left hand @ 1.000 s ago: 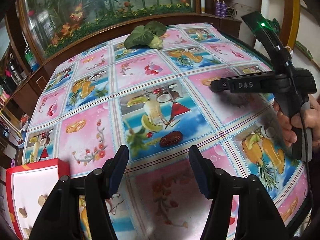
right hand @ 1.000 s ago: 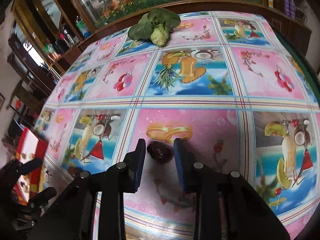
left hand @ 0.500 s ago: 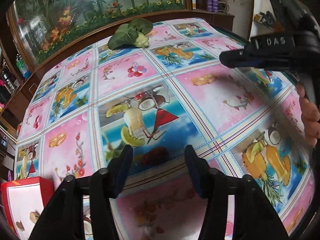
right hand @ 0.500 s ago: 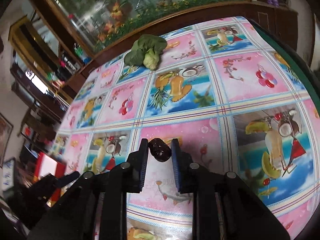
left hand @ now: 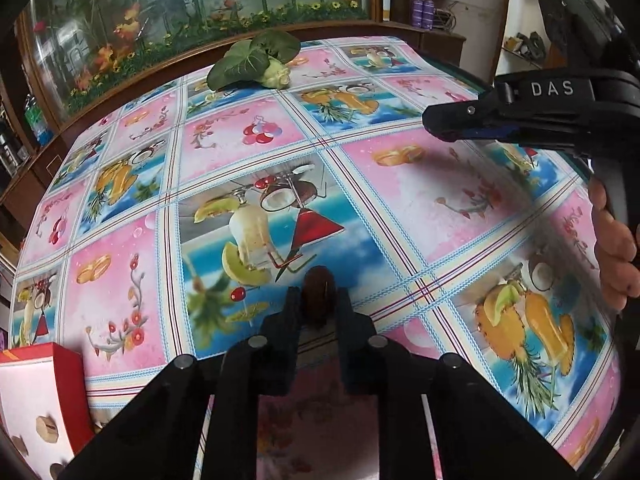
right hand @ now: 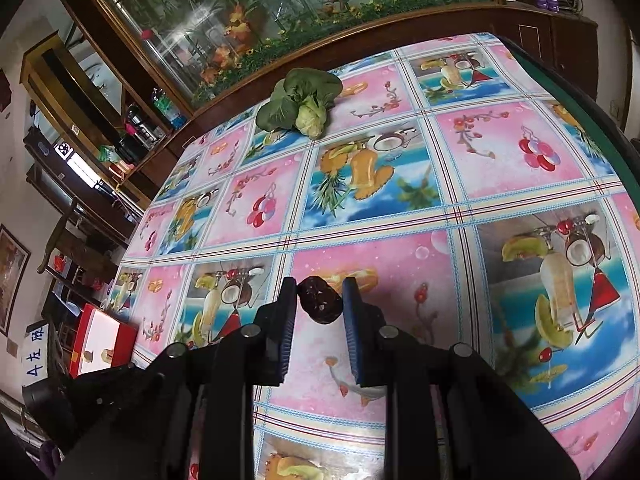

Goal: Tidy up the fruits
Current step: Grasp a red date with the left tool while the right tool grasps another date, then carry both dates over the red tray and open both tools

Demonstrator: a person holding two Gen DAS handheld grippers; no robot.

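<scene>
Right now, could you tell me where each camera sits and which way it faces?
Left wrist: on the left tool, looking along its fingers across the tablecloth; a dark fruit between them, right tool and hand visible.
Right wrist: on the right tool, holding another dark fruit.
Shared: leafy vegetable, red box.

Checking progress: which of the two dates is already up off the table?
The right date, shut in the right tool: that tool hangs clear above the cloth. The left date, in the left tool, looks to rest on it.
</scene>
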